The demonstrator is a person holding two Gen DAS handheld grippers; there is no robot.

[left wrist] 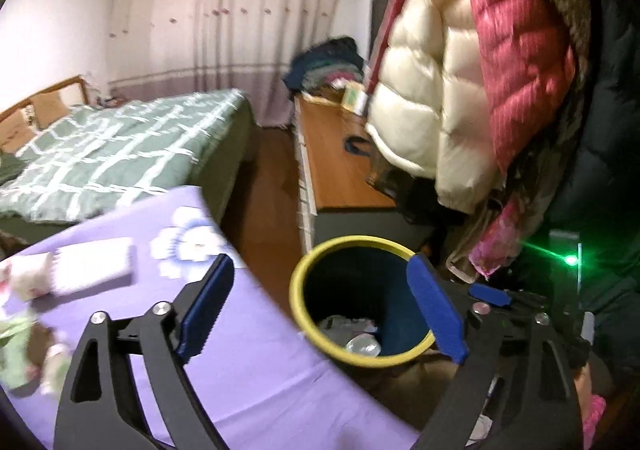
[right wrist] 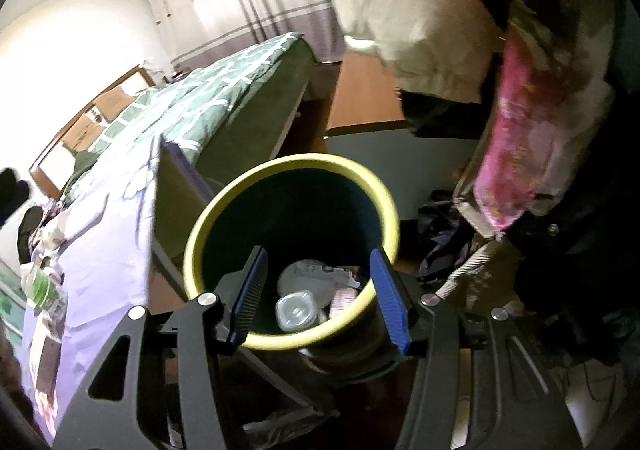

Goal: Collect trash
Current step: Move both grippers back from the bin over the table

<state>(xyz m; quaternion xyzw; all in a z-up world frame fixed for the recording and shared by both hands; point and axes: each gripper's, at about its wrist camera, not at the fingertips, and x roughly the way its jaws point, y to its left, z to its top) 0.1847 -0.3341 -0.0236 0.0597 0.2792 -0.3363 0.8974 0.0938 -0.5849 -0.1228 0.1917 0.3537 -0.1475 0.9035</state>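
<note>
A dark trash bin with a yellow rim (left wrist: pixel 298 306) stands on the floor beside a table with a purple cloth (left wrist: pixel 248 362). It holds a clear plastic container (right wrist: pixel 296 310) and other scraps. My left gripper (left wrist: pixel 320 270) is open and empty, above the table edge and the bin. My right gripper (right wrist: pixel 318 262) is open and empty, right over the bin's mouth (right wrist: pixel 240 186). A white packet (left wrist: pixel 94 270) and crumpled wrappers (left wrist: pixel 16 362) lie on the cloth at the left; more litter shows in the right wrist view (right wrist: pixel 44 286).
A bed with a green checked cover (left wrist: pixel 120 154) lies behind the table. A wooden cabinet (left wrist: pixel 340 170) stands behind the bin. Hanging jackets (left wrist: pixel 480 70) crowd the right side, close over the bin. Clothes lie on the floor (right wrist: pixel 444 246) to its right.
</note>
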